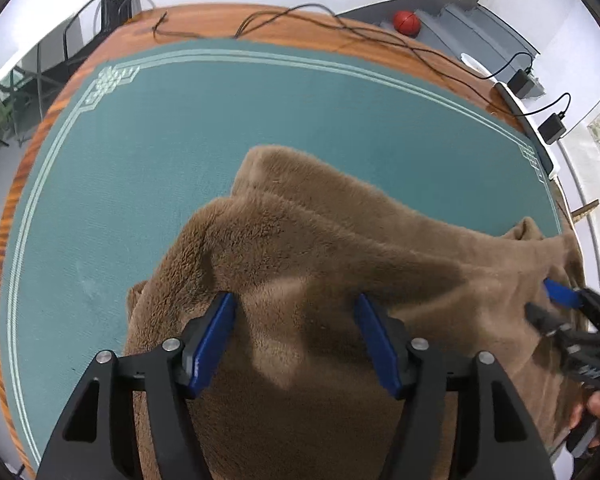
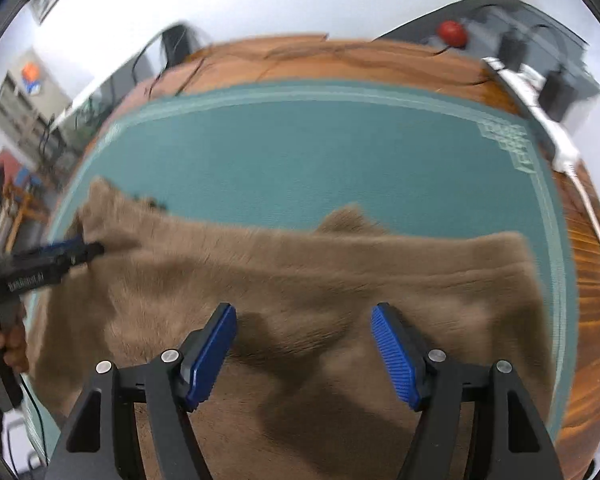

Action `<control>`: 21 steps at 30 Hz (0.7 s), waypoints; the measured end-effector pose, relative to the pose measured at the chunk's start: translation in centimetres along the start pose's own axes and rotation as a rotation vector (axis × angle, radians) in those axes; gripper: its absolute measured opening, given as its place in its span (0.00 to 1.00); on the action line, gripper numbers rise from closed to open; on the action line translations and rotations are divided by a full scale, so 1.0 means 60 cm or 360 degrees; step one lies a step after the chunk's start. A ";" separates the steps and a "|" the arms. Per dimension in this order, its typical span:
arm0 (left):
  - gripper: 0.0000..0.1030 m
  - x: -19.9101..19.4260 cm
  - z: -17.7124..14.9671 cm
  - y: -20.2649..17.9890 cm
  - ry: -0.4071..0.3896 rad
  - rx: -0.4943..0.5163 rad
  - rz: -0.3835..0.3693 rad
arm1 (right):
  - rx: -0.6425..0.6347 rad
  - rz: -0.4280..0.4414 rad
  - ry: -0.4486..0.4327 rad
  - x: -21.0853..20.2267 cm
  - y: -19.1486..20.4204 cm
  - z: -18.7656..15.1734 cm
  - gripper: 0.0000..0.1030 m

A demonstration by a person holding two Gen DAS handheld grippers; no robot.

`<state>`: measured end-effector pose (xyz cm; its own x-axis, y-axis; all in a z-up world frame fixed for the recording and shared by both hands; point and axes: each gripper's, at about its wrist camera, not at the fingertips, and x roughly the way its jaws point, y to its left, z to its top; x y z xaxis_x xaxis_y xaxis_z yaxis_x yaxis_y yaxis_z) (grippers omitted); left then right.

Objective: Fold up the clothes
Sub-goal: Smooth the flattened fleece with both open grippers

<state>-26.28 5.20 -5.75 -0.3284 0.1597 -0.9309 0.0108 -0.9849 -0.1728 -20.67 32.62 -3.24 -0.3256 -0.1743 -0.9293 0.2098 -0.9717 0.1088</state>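
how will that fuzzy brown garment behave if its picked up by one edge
The brown fleece garment already lies in soft rolls and creases, so it will probably sag and drape, not hold shape. Its thick pile suggests some bulk, and likely good grip for the pads. On the green mat it may drag rather than slide.

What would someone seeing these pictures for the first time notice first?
A big brown fluffy garment lies crumpled across the near part of a green mat on a wooden table. The left gripper and the right gripper both hang open just above the fabric. A small red ball sits beyond the table's far edge.
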 end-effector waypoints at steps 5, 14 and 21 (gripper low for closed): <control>0.66 -0.014 -0.002 0.003 0.0003 -0.0010 -0.0008 | -0.0055 -0.0108 0.0053 0.037 0.016 0.002 0.77; 0.76 -0.061 -0.064 -0.064 -0.0036 0.0175 -0.0142 | -0.0111 -0.0010 -0.0073 -0.033 0.070 -0.025 0.77; 0.76 -0.021 -0.092 -0.058 0.0018 0.0244 -0.0047 | -0.0175 0.0004 0.0028 0.006 0.101 -0.069 0.80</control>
<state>-20.66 8.79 -5.76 -0.3156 0.1885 -0.9300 -0.1431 -0.9783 -0.1498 -15.70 27.31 -4.38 -0.3088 -0.1728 -0.9353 0.3107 -0.9477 0.0725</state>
